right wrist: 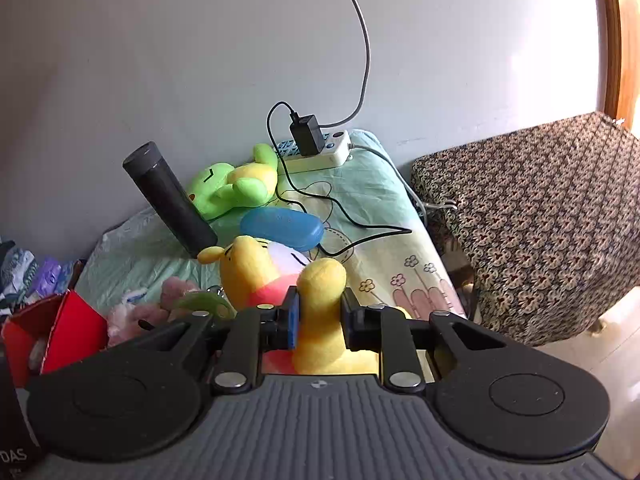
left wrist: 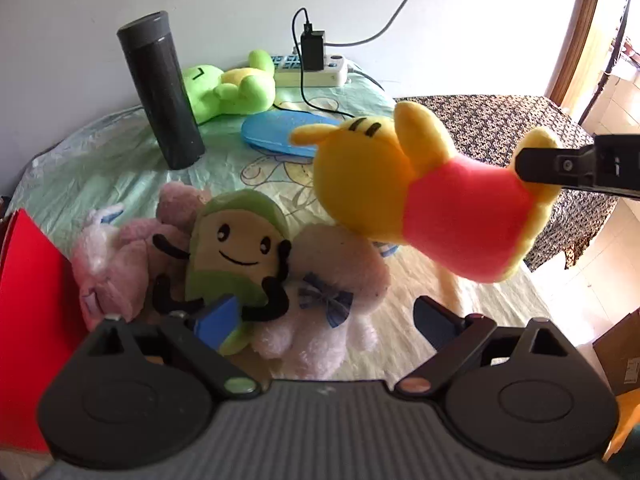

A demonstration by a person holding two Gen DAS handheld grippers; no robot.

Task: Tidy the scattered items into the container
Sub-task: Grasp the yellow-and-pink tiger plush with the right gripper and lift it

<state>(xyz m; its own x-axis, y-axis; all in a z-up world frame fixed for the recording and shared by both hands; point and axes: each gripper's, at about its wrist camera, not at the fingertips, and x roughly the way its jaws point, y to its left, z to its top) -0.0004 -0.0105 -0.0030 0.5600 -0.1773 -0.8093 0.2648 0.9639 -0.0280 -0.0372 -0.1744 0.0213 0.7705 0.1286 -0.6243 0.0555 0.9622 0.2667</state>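
Right gripper (right wrist: 319,322): clenched on a leg of the yellow bear plush (right wrist: 320,312), blue pads pressing both sides.
Yellow bear plush: lifted clear of the bed, hanging head-down above the other toys; red shirt visible.
Left gripper (left wrist: 320,320): fingers spread wide, nothing between them, poised over the toy pile.
Toy pile: green-and-tan smiling plush (left wrist: 236,248) lies on a pale pink plush (left wrist: 324,300), with a pink bunny (left wrist: 108,264) beside it.
Red container (right wrist: 60,332): at the left edge, open, just beside the pile.
Middle of bed: dark cylindrical flask (left wrist: 160,88) upright, blue case (left wrist: 284,134) flat.
Far end: green frog plush (left wrist: 228,88) near the power strip (left wrist: 316,66) by the wall.
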